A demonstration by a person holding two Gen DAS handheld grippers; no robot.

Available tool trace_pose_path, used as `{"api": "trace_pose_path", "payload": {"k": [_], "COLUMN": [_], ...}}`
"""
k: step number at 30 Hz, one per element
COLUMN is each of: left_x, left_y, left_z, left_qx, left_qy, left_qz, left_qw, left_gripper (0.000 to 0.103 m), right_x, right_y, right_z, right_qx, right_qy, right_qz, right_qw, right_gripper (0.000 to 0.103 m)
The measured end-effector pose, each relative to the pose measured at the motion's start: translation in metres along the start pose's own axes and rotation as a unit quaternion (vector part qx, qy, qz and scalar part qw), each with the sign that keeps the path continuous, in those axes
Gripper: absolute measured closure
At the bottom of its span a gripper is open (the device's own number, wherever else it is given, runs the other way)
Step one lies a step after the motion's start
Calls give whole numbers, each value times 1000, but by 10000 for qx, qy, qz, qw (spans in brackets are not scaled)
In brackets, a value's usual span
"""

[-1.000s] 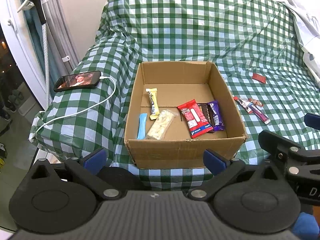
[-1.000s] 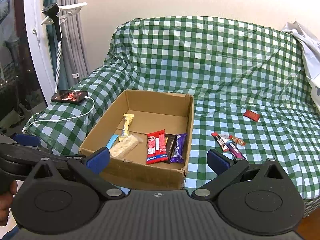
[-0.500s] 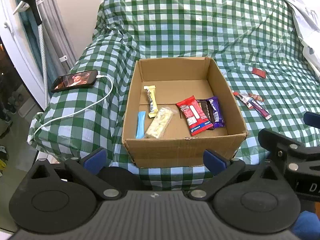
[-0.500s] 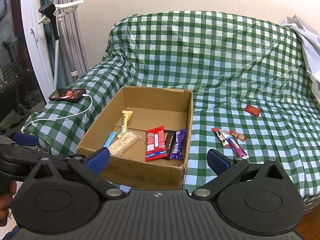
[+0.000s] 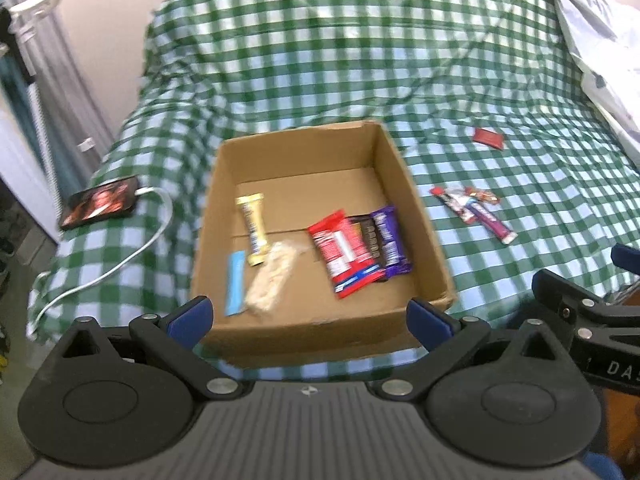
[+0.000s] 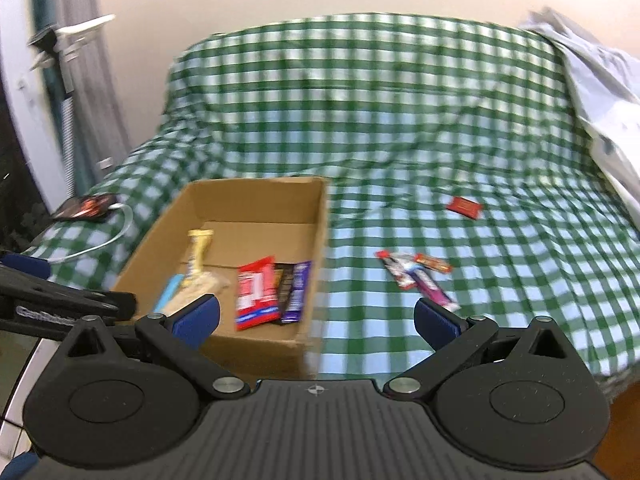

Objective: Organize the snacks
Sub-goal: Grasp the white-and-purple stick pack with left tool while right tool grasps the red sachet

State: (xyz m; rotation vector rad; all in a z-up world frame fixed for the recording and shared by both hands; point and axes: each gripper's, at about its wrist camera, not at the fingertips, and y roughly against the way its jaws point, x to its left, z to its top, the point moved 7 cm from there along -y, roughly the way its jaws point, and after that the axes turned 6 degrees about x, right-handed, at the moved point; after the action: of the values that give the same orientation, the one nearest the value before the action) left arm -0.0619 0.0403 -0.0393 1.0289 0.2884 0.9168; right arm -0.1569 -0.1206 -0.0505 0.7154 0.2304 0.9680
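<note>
Both my claws hang wide apart and carry nothing, left gripper (image 5: 308, 316) in front of the cardboard box (image 5: 424, 216), right gripper (image 6: 316, 318) aimed between box and loose snacks, so I judge a pickup comes next. Box sits near the sofa seat's front edge on the checked cover (image 6: 400, 120). Inside: a blue bar (image 5: 235, 282), a yellow bar (image 5: 253, 230), a pale clear-wrapped snack (image 5: 272, 276), a red pack (image 5: 344, 252), a dark bar (image 5: 370, 236), a purple bar (image 5: 390, 240). Out on the seat, right of the box, a small cluster of wrappers (image 6: 416, 274), and toward the back a red packet (image 6: 464, 207). A phone (image 5: 100, 202) charges on the left armrest.
</note>
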Motion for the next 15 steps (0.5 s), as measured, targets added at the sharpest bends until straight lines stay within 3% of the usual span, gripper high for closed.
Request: {"api": "trace_pose_path", "payload": {"k": [9,12,15], "left_x": [-100,-139,-176], "left_y": [-40,-69,-110], "left_z": [68,92,110], "left_qx": [305,432,812], "left_qy": [-507,-736,-819], "left_qz": [-494,-533,-655], "left_qw": [9970,9949,9912], "left_gripper": [0,0,0], "right_x": [-103,-140,-174], "right_y": [-28,-44,-67], "right_z": [8,13,15], "right_qx": [-2,7,85], "right_qy": [-587,-773,-934], "right_qz": [-663,-857,-978], "right_qw": [9961,9933,9908], "right_gripper": [1,1,1]}}
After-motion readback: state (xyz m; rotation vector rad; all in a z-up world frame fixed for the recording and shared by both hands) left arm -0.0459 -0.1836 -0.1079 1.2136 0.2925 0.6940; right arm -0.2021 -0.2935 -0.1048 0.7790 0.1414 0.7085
